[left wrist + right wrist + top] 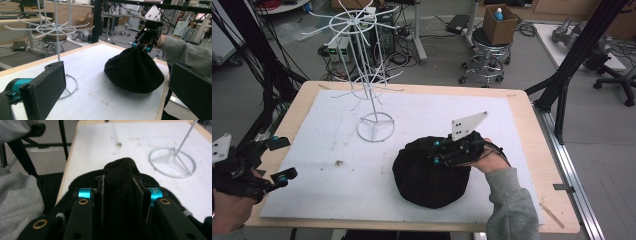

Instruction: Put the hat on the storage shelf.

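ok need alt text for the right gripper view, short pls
The right tool is pinching a bunched fold of a black fabric hat between its jaws above a white mat. A white wire stand's ring base sits beyond.

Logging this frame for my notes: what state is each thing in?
Hat: pinched at its top, pulled into a cone, rim on the mat.
Right gripper: shut on hat.
Left gripper: open, empty, at the table's left edge.
Rack: upright, hooks bare.
Mat: flat, lightly stained.
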